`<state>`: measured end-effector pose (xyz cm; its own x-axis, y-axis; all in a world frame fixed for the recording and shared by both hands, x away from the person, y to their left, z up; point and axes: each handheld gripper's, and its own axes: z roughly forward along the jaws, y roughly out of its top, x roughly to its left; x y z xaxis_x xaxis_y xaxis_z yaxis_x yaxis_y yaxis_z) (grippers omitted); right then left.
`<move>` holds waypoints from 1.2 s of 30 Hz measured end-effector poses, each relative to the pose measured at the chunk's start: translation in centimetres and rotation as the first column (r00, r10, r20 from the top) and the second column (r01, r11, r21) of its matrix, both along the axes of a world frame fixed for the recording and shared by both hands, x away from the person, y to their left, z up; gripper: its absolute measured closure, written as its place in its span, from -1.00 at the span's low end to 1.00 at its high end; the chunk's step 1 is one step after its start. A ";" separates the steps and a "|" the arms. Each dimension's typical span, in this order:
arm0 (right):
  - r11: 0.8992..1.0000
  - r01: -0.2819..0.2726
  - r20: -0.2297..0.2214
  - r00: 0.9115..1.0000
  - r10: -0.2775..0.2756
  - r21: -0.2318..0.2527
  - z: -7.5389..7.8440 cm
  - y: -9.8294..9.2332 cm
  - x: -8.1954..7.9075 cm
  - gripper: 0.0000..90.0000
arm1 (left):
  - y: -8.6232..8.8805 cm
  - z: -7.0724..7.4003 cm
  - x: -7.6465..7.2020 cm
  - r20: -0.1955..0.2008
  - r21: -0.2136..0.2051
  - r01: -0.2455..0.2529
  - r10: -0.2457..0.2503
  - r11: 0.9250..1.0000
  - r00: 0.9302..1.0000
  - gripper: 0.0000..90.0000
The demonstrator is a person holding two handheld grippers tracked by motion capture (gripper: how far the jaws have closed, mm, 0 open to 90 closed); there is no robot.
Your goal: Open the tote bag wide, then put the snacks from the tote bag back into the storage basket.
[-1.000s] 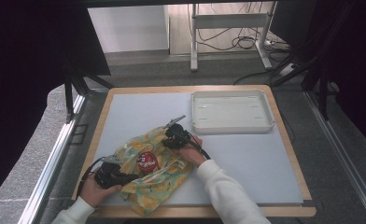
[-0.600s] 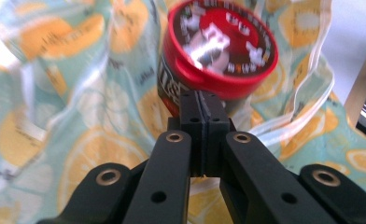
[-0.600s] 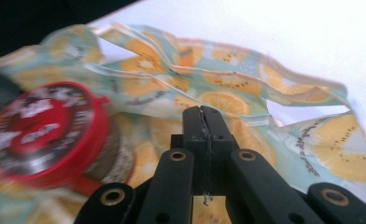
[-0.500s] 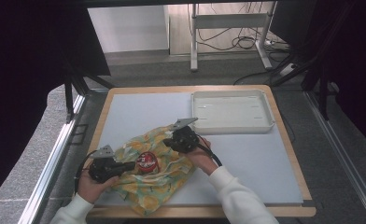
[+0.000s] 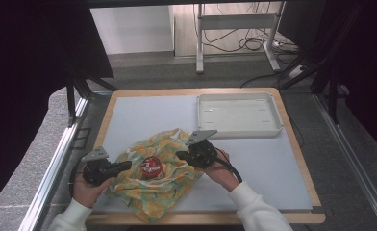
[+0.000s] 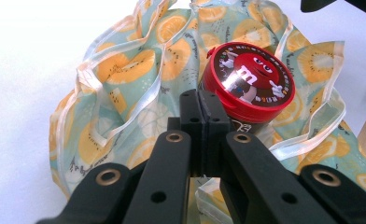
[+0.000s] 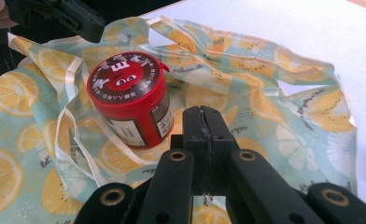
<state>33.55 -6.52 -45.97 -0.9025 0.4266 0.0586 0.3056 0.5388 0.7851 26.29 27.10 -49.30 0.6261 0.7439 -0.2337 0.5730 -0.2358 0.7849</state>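
Centrally, near the tabletop's [image 5: 143, 115] front edge, the upright red can [image 5: 151, 166] stands on the fruit-print cloth [image 5: 174, 183] between my left tongs [image 5: 125, 165] and right tongs [image 5: 181, 155], both with jaws pressed together, nothing visibly gripped, left marginally nearer.

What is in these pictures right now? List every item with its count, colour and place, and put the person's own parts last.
Candy tub: one, red with a cartoon lid, upright on the cloth bag between the two grippers.
Cloth bag: one, pale green with orange-slice print and whitish handles, rumpled at the table's near left.
Tray: one, white, nothing seen in it, far right of the table.
Table: one, pale top with a wooden edge.
Metal stand: one, whitish, on the floor beyond the table, with cables by it.
Left gripper: one, black, jaws shut, left of the tub.
Right gripper: one, black, jaws shut, right of the tub.
Hands: two, white sleeves, one on each gripper.
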 end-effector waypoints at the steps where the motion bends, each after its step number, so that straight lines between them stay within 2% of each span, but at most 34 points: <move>1: 1.000 0.004 -0.003 1.000 -0.004 0.003 0.0 -0.1 0.0 0.97 | -0.1 0.0 0.0 -0.001 0.005 0.001 -0.001 1.000 1.000 1.00; 5: 1.000 0.001 -0.005 1.000 -0.001 0.002 0.0 -0.1 0.1 0.96 | -0.2 -0.1 0.0 0.003 0.014 -0.004 0.004 1.000 1.000 0.94; 6: 1.000 -0.003 -0.007 1.000 0.003 0.000 -0.1 -0.1 0.1 0.92 | -0.2 -0.2 0.0 0.006 0.018 -0.008 0.008 1.000 1.000 0.81; 7: 1.000 -0.003 -0.007 1.000 0.003 0.000 -0.1 -0.1 0.1 0.92 | -0.2 -0.2 0.0 0.013 0.021 -0.013 0.013 1.000 1.000 0.81; 8: 1.000 -0.004 -0.007 1.000 0.004 0.000 -0.1 -0.1 0.1 0.89 | -0.2 -0.2 0.0 0.021 0.020 -0.022 0.022 1.000 1.000 0.71; 10: 1.000 -0.009 -0.008 1.000 0.009 0.002 -0.2 0.0 0.1 0.72 | -0.1 -0.2 -0.1 0.038 0.014 -0.046 0.045 0.999 0.998 0.41; 13: 1.000 0.000 0.022 1.000 0.000 0.006 -0.2 0.3 -0.2 0.23 | 0.2 -0.1 -0.1 0.042 0.002 -0.069 0.069 0.998 0.997 -0.06; 14: 1.000 0.000 0.022 1.000 0.000 0.006 -0.2 0.3 -0.2 0.23 | 0.3 -0.1 -0.1 0.042 0.000 -0.074 0.074 0.997 0.996 -0.06; 16: 1.000 -0.001 0.022 1.000 0.001 0.013 -0.1 0.4 -0.3 0.16 | 0.3 -0.2 0.0 0.038 -0.001 -0.078 0.078 0.997 0.996 -0.19; 19: 1.000 0.009 0.025 1.000 -0.010 0.019 0.1 0.4 -0.3 0.02 | 0.3 -0.2 -0.1 0.040 0.000 -0.074 0.074 0.997 0.996 -0.28; 27: 1.000 0.021 0.022 1.000 -0.022 0.021 0.4 0.6 -0.2 -0.15 | 0.4 -0.2 -0.1 0.040 0.010 -0.078 0.078 0.997 0.996 -0.34; 31: 1.000 0.019 0.012 1.000 -0.019 0.009 0.6 1.4 -0.3 -0.26 | 0.3 -0.5 0.0 0.040 0.042 -0.087 0.085 0.995 0.996 -0.37; 36: 1.000 0.006 0.008 1.000 -0.006 -0.018 0.7 2.7 -0.6 -0.40 | 0.4 -0.5 0.0 0.038 0.046 -0.095 0.093 0.994 0.995 -0.38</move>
